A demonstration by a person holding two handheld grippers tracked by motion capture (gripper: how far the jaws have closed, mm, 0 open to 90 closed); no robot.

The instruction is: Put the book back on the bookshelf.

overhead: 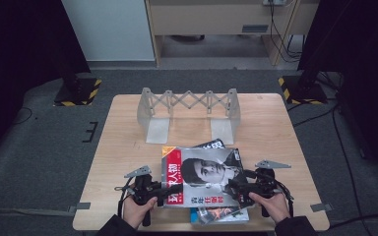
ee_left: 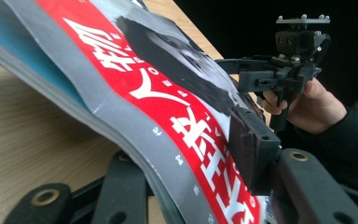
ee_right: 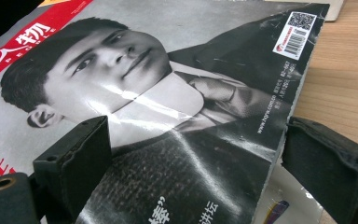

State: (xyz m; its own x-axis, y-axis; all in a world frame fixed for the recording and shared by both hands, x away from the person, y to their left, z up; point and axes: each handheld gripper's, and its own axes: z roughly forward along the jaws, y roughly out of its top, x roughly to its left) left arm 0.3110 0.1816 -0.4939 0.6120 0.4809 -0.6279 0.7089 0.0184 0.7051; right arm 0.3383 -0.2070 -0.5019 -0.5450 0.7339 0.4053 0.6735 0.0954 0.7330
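High view, three magazines (overhead: 200,173), one rack (overhead: 189,112), two hand-held grippers (overhead: 153,189).

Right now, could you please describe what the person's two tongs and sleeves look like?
Both the left tongs and the right tongs are black, angular frames with thick, blocky black jaws, each topped by a grey three-cornered plate. Thin black cables trail from both. The person's sleeves are dark, and the hands are bare.

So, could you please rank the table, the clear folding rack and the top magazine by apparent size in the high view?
1. table
2. clear folding rack and top magazine: they look much alike, so no ranking between them.
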